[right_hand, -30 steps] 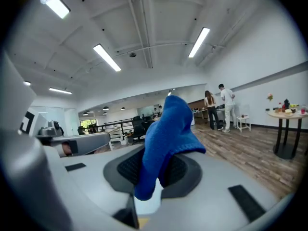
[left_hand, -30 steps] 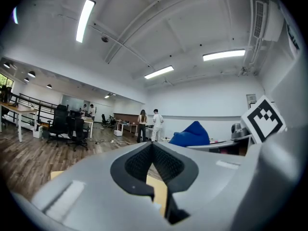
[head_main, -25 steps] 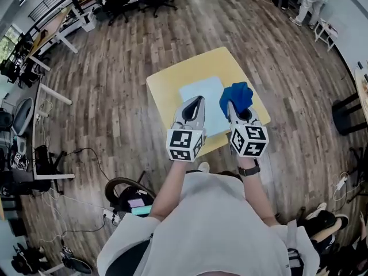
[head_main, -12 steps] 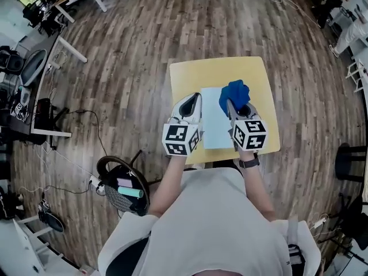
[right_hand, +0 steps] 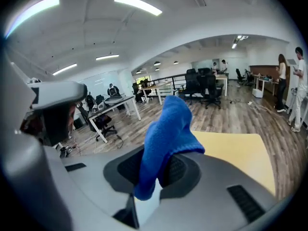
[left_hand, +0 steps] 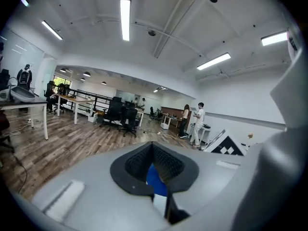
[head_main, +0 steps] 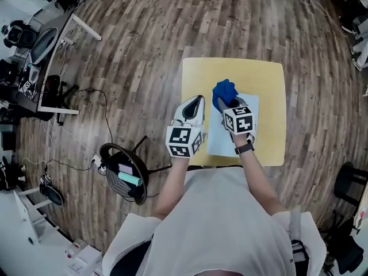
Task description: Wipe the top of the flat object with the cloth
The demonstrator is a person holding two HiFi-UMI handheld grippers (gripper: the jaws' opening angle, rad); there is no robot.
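A pale blue flat sheet (head_main: 219,140) lies on a small yellow table (head_main: 270,79). My right gripper (head_main: 229,104) is shut on a bunched blue cloth (head_main: 223,91), which sits over the sheet's far left corner. In the right gripper view the cloth (right_hand: 171,124) sticks up from between the pads of the right gripper (right_hand: 154,170), with the table (right_hand: 238,150) beyond. My left gripper (head_main: 194,103) hovers at the table's left edge, beside the sheet, jaws together and holding nothing. In the left gripper view the left gripper (left_hand: 153,150) shows its tips meeting, with a sliver of blue behind them.
A round black stool (head_main: 123,174) with small items on it stands on the wooden floor left of me. A desk with equipment (head_main: 49,42) is at the far left. Another dark stool (head_main: 348,183) stands at the right. People stand far off in the office (left_hand: 198,124).
My right gripper has carried the cloth leftward across the far end of the sheet, from its right side to its left corner. The left gripper stays beside the sheet's left edge.
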